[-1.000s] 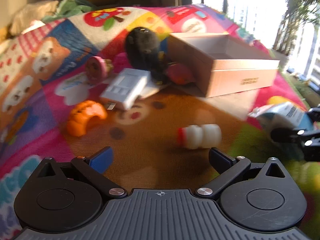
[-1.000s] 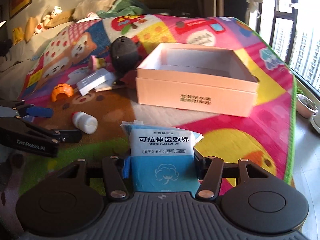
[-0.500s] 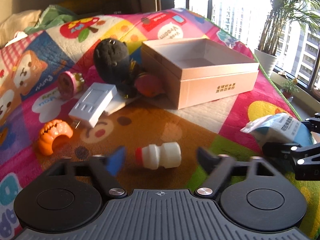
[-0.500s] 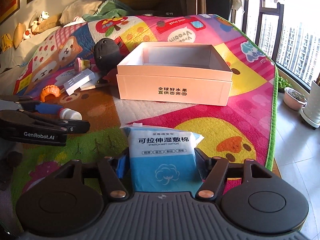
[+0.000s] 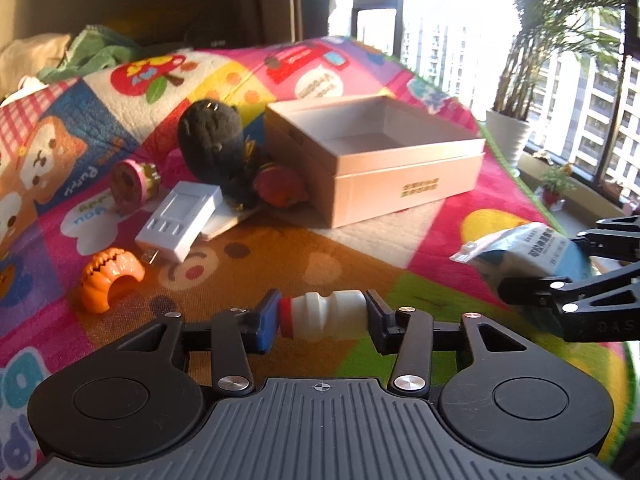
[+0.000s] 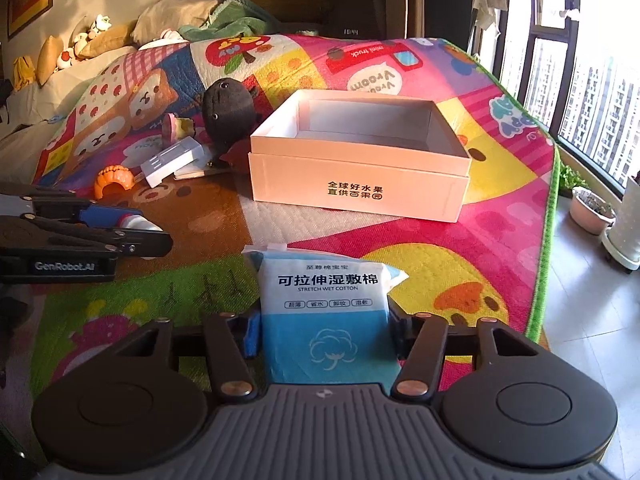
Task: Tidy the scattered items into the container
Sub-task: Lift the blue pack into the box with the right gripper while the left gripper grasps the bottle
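Spreading across nearly both views is the bright patchwork play mat with cartoon bears, and above centre of it sits our target, the open pale pink cardboard box, empty as far as we can see. Against the box's left wall leans a round black plush toy, with a white rectangular plastic device below it, and an orange pumpkin-shaped toy at the left edge. At the bottom centre of the right wrist view our right gripper has its jaws closing on a blue and white soft pack of wet cotton pads, pressed on both sides. Lower centre of the left wrist view, our left gripper has its jaws closing end to end on a small white ribbed plastic bottle with a red cap, the pads touching cap and base. We judge the bottle the likelier to go wrong: clamped by its ends, it could pivot or pop out on the way to the box. The soft pack might sag and catch the box rim, and with the grippers near each other, we could knock them together over the opening.
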The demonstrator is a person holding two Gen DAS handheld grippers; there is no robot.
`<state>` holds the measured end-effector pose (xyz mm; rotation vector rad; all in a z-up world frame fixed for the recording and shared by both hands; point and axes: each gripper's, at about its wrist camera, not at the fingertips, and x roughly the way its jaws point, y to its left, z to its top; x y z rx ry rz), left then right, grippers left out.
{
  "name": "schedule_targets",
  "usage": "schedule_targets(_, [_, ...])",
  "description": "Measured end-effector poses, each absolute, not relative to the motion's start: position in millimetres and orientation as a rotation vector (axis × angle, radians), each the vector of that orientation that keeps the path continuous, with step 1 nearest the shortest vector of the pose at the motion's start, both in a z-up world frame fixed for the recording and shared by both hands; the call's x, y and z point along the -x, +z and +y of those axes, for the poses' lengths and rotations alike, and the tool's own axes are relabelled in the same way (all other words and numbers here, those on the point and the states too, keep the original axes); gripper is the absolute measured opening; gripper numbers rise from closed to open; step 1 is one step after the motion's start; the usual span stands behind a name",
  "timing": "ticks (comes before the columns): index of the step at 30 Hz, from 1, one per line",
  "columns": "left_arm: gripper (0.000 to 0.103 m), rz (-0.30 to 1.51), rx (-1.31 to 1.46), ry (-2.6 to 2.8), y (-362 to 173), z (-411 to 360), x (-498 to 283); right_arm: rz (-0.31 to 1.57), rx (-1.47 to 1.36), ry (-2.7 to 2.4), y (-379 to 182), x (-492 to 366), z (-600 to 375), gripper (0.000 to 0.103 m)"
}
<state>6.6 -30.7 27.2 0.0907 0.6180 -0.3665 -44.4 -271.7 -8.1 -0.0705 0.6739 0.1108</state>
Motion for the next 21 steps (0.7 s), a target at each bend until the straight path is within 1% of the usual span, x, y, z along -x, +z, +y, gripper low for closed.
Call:
schedule_targets(6, [0.049,0.552,-0.127,-0.423,50,-41,11,0.646,0.058,0.076,6,65,-282,0.056])
schedule_targets(11, [0.049,0.471,-0.151,-0.451,79,-53,3,0.565,0.022,0.037,35,69,-299,0.056])
schedule_targets(16, [0.049,0.39,-0.177,-0.47,112,-68,-31,0.474,-0.061,0.048,77,45,-320,0.056])
schedule_targets(21, [0.049,0.346,-0.133,-0.513,133,-87,-92,0.422,-0.125,0.096,112,-15,-332,0.056])
